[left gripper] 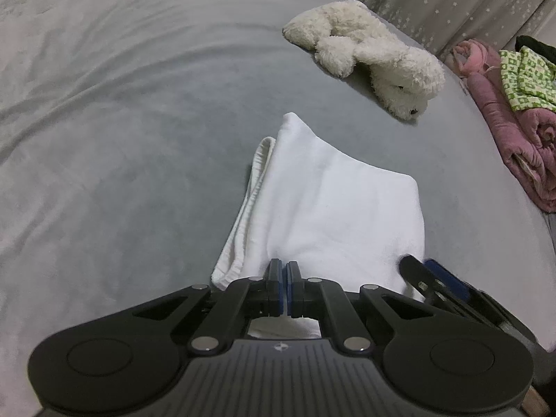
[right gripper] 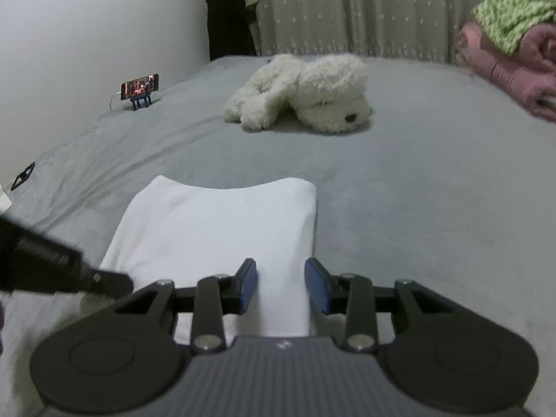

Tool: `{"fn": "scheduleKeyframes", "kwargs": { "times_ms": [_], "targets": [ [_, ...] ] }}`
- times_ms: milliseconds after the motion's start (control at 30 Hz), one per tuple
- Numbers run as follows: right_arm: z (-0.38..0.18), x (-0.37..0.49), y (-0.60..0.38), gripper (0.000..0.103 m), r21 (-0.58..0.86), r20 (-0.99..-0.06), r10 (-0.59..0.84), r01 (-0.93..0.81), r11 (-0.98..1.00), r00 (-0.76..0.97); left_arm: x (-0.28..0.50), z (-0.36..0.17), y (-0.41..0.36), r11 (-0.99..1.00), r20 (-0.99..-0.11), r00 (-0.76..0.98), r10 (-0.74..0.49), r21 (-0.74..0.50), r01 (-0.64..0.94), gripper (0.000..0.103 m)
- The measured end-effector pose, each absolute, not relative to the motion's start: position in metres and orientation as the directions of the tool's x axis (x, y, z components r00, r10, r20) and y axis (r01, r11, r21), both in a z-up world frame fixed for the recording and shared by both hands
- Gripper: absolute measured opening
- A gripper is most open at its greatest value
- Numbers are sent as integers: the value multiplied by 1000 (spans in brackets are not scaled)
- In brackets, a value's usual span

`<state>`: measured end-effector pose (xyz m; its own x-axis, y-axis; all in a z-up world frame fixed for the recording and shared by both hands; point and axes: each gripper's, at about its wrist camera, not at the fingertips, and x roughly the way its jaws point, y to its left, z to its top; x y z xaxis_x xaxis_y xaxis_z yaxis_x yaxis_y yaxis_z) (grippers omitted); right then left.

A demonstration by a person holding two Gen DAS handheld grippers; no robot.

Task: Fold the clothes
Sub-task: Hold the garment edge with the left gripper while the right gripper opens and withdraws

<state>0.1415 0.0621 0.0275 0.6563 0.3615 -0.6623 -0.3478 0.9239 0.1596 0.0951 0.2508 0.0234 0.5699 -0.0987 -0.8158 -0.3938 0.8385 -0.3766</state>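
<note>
Left gripper closed, right gripper parted, both angled down over white garment

left claw: jaws pressed nearly together, angled steeply down.
right claw: jaws apart, angled down.

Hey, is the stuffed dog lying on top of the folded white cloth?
No, the stuffed dog lies on the grey bedsheet well beyond the folded white cloth, with bare sheet between them.
</note>
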Motion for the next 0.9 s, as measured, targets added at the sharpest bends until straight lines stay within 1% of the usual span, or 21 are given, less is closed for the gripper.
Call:
{"fn": "scheduleKeyframes", "kwargs": {
  "times_ms": [67,200,300,400,500,533,567,633,700,800,900],
  "targets": [
    [18,153,63,42,180,-679,364,-336,924,637,95,23,252,835,-817,568,-102,-381,-398,5],
    [10,164,57,44,247,-680,400,-321,914,615,97,23,250,837,-819,565,-99,-376,-398,5],
    [12,163,55,43,248,-684,396,-315,916,612,97,23,251,835,-819,565,-101,-378,-399,5],
    [19,155,56,40,229,-674,379,-308,923,635,97,22,254,824,-817,565,-113,-395,-407,5],
    [25,147,53,33,222,-651,366,-294,930,665,96,21,256,811,-813,569,-125,-414,-413,5],
    [27,144,52,30,223,-643,366,-293,930,673,96,20,258,804,-811,570,-131,-424,-417,5],
    [28,142,51,25,226,-633,370,-294,929,680,95,20,260,796,-809,571,-139,-434,-421,5],
    [31,139,50,19,237,-624,382,-300,924,682,95,18,262,785,-806,573,-149,-449,-427,5],
    [31,139,52,17,236,-629,387,-309,921,674,95,18,263,779,-804,574,-154,-456,-430,5],
    [20,141,61,16,185,-669,367,-333,925,646,95,18,262,782,-805,574,-152,-453,-428,5],
    [20,141,57,16,198,-664,374,-330,923,648,95,18,263,777,-804,574,-156,-459,-432,5]
  ]
}}
